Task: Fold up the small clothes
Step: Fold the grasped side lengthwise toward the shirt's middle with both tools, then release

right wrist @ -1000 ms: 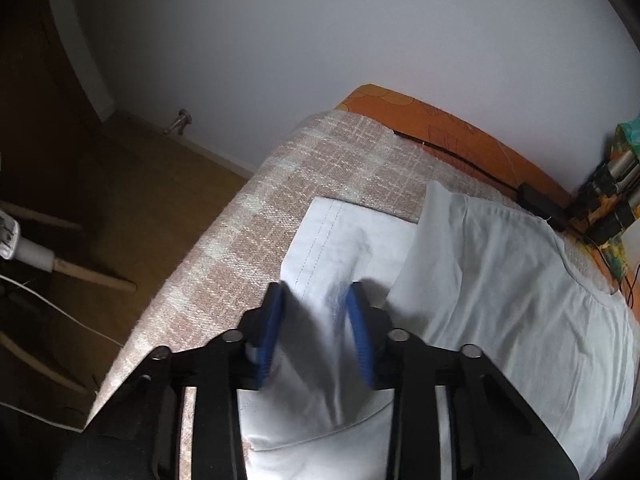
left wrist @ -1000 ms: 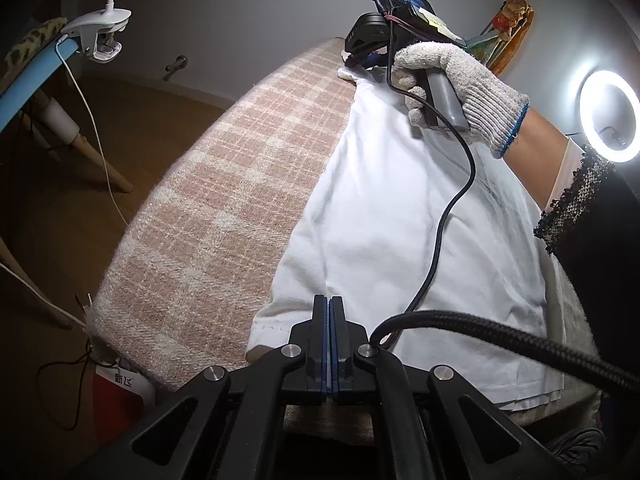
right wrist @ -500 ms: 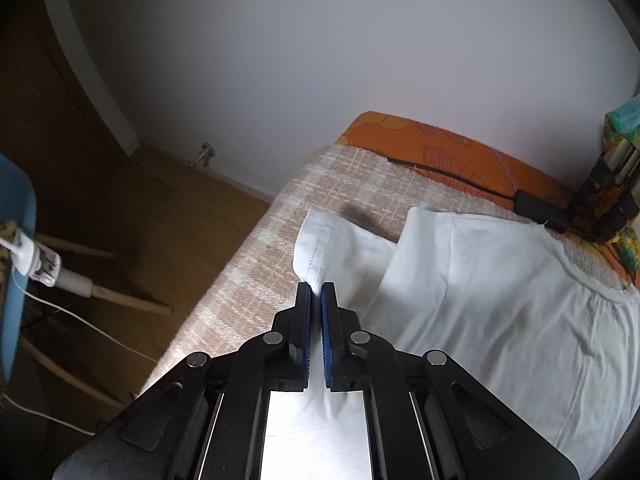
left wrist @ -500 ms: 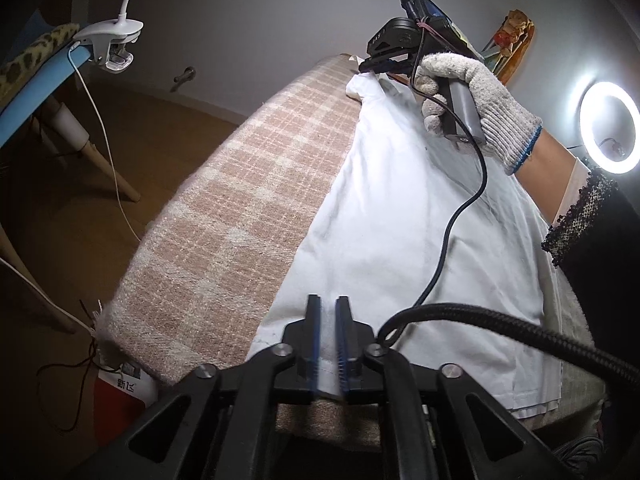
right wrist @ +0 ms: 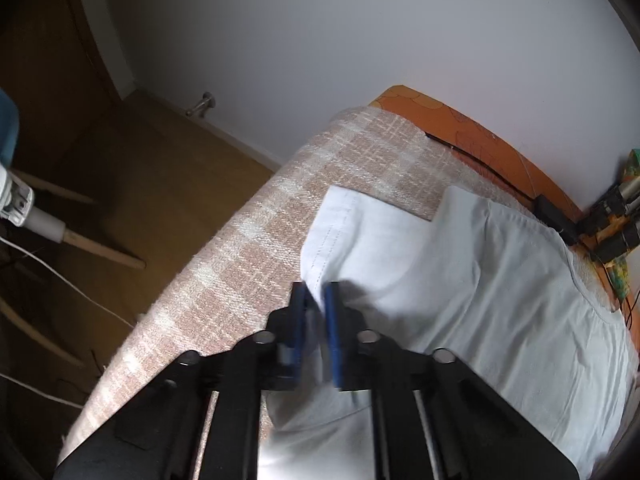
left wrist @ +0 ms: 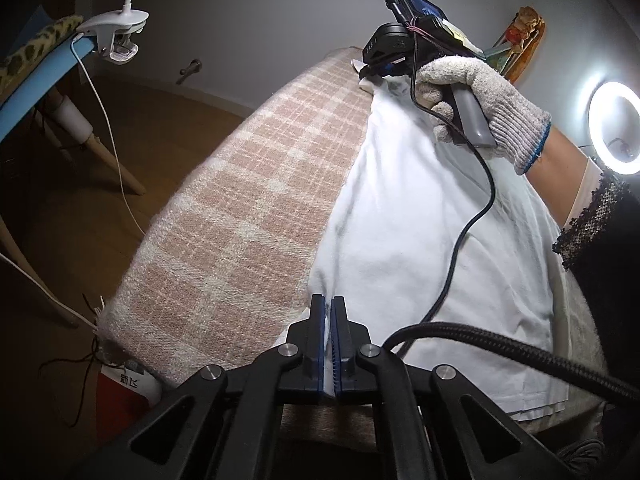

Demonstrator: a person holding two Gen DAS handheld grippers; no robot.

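A white T-shirt (left wrist: 420, 240) lies flat on a pink plaid blanket (left wrist: 240, 220). In the left wrist view my left gripper (left wrist: 329, 304) is at the shirt's near left corner, its jaws closing with the white hem pinched between the blue pads. At the shirt's far end a gloved hand (left wrist: 480, 108) holds my right gripper (left wrist: 380, 70) down at the sleeve. The right wrist view shows that gripper (right wrist: 316, 292) shut on the stitched hem of the sleeve (right wrist: 360, 232), which is raised and creased. The shirt's body (right wrist: 500, 300) spreads out to the right.
The blanket's left edge (right wrist: 260, 240) drops to a wooden floor. A clip lamp (left wrist: 116, 36) sits on a blue chair (left wrist: 36, 80) at the left. A ring light (left wrist: 616, 128) glows on the right. Cables and a black adapter (right wrist: 556, 216) lie on an orange cover (right wrist: 460, 120).
My right gripper closed on the sleeve hem and has pulled it up off the blanket. The left gripper's jaws parted slightly and came together again on the shirt's near hem.
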